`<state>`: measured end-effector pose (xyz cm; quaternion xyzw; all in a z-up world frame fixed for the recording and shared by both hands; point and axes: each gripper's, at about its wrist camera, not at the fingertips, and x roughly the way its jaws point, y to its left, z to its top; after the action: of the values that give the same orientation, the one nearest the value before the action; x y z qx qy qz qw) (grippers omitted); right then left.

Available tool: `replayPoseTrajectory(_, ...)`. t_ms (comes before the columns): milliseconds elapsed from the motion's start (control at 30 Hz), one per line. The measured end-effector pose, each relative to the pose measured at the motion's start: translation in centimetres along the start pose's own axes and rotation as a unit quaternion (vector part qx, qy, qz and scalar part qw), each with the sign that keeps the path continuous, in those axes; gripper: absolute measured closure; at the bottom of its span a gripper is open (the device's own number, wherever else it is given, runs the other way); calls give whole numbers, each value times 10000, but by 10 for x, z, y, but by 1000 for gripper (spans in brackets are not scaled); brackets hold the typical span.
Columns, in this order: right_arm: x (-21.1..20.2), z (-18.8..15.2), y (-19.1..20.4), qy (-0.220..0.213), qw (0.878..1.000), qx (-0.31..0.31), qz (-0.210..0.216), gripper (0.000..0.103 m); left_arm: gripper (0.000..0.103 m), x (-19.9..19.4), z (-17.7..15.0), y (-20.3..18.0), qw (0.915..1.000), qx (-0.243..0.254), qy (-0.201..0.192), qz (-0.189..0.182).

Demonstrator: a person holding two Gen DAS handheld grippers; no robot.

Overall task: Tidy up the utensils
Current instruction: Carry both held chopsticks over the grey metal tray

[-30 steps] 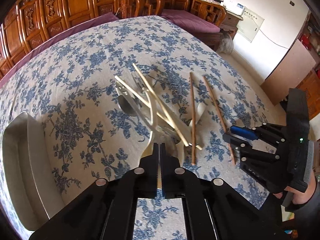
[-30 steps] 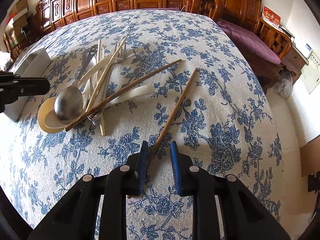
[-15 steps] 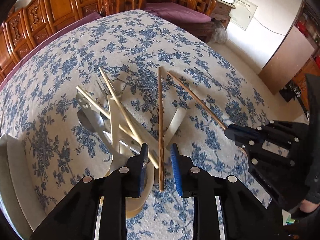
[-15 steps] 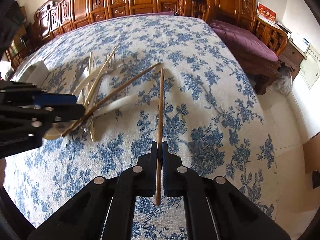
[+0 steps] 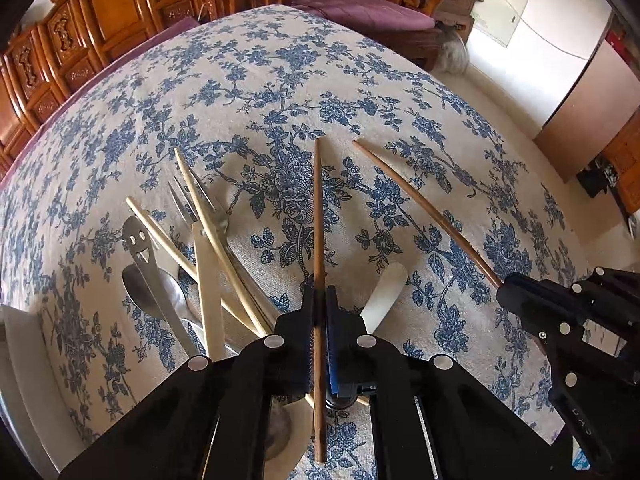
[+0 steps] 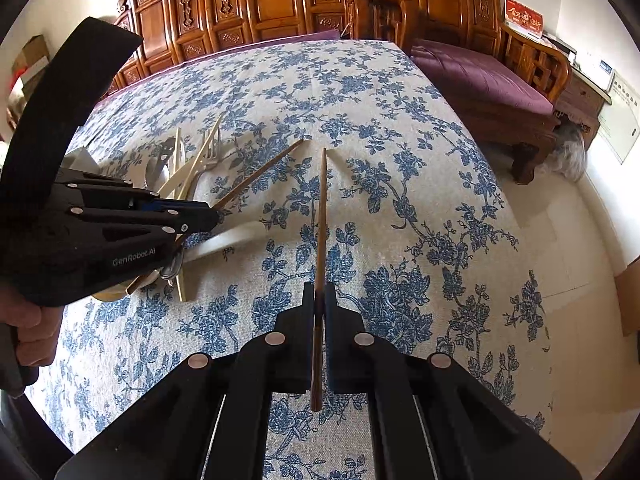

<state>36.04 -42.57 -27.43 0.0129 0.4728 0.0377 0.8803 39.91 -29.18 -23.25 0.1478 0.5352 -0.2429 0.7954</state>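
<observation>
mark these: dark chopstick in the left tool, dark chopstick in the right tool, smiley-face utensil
left dark chopstick (image 5: 318, 216), left wrist view, mid shaft ahead of the tool.
right dark chopstick (image 6: 321, 220), right wrist view, mid shaft ahead of the tool.
smiley-face utensil (image 5: 138, 238), left wrist view, cut-out handle end.

On my blue-flowered tablecloth (image 5: 360, 92) I count: two dark brown wooden chopsticks (image 5: 318, 216) (image 5: 424, 216) — one clamped in each of my tongs; two pale bamboo chopsticks (image 5: 208, 220); one steel fork (image 5: 200, 204); one steel spoon (image 5: 148, 288) — one smiley-face steel handle (image 5: 138, 240).
</observation>
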Motion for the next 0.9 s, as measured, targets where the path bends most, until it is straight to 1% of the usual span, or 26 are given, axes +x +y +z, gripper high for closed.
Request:
replayPoseTrajectory(100, -3, 0, 3, -32, 10000, -11, 20, 97, 98, -10, -4, 2, 9999, -47, -92, -56)
replayPoseTrajectory(200, -10, 3, 9, -137, 9999, -58, 29, 97, 98, -29, -10, 8, 9995, -130, -266, -115)
replayPoseTrajectory(433, -40, 15, 32, -480, 9987, -144, 106, 97, 98, -89, -33, 33, 9972, -309, -674, -80)
replayPoseTrajectory(500, -49, 19, 40, -565, 9981, -140, 186, 97, 98, -103, -39, 43, 9966, -337, -754, -22)
replayPoseTrajectory(667, -69, 23, 71, -748, 9963, -334, 279, 97, 98, -135, -65, 72, 9947, -493, -885, 149)
replayPoseTrajectory(900, -88, 24, 126, -909, 9925, -651, 490, 97, 98, -162, -95, 113, 9921, -694, -992, 315)
